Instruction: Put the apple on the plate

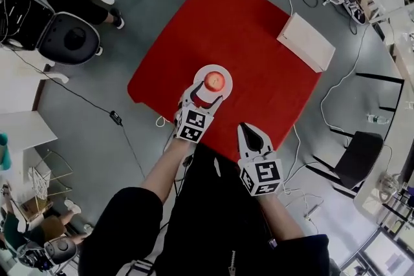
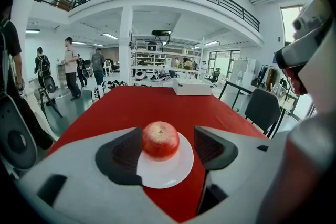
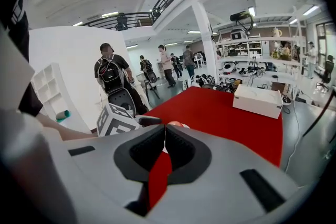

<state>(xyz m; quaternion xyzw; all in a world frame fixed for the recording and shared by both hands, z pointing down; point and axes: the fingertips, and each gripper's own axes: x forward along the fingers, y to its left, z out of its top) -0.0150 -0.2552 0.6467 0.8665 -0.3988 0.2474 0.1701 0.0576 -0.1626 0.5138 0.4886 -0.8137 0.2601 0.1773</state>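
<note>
Left gripper view had the clearest look at it: the apple (image 2: 160, 140) sat upright on the little white plate (image 2: 173, 173), a bit toward the plate's far side, and the plate was on the red desk (image 2: 142, 105) near its front edge. The left gripper (image 2: 169, 149) had its fingers (image 2: 123, 157) spread wide on either side of the fruit, with a clear gap on the right side. On the left side the apple overlapped the dark pad in the picture, so I honestly couldn't say if it was brushing it or just in front of it. Either way nothing looked squeezed, and the apple's weight was on the plate, not in the grip. My read is the placing was basically done and the wide spread was there so the gripper could lift off without knocking the apple over.

The right gripper (image 3: 164, 132) was off to the side by the desk's near edge, fingers (image 3: 181, 149) shut tip to tip on nothing. Looked parked there to keep out of the way, since a one-apple job doesn't need it. A white box (image 3: 258, 100) sat well apart at the far end.
</note>
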